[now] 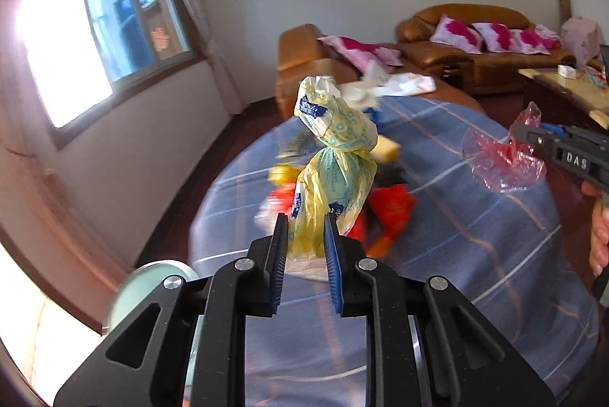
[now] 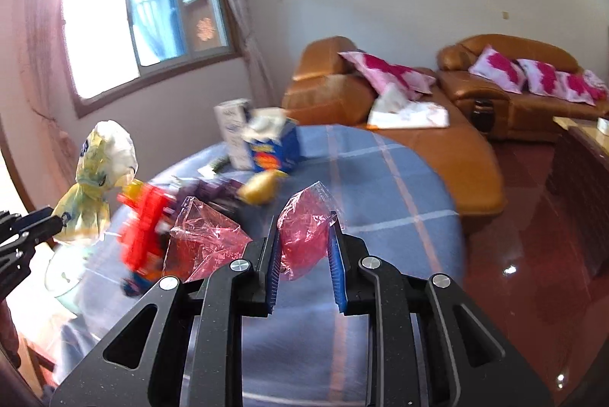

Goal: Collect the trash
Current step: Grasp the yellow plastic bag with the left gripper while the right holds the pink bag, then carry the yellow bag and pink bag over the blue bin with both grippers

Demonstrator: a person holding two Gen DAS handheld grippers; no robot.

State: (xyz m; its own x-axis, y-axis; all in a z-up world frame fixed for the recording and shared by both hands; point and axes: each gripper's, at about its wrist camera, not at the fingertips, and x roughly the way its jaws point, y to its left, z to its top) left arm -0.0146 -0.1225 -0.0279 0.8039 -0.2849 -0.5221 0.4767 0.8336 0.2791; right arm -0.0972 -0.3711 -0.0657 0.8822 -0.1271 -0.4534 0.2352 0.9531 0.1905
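My left gripper (image 1: 306,218) is shut on a knotted yellow-and-white plastic bag (image 1: 335,155) and holds it up above the round table; the bag also shows in the right wrist view (image 2: 93,186). My right gripper (image 2: 304,220) is shut on a crumpled pink transparent plastic bag (image 2: 304,239), which trails to the left (image 2: 205,239). In the left wrist view the pink bag (image 1: 502,159) hangs from the right gripper (image 1: 525,138) at the right. More litter lies on the table: a red wrapper (image 2: 146,228), a yellow piece (image 2: 260,188), purple packaging (image 2: 217,190).
The round table has a blue checked cloth (image 2: 380,186). A blue box (image 2: 274,150) and a white carton (image 2: 234,133) stand at its far side. Brown leather sofas (image 2: 514,94) with pink cushions lie beyond. A wooden side table (image 2: 582,148) is at the right. A glass dish (image 1: 152,289) sits at the table's left edge.
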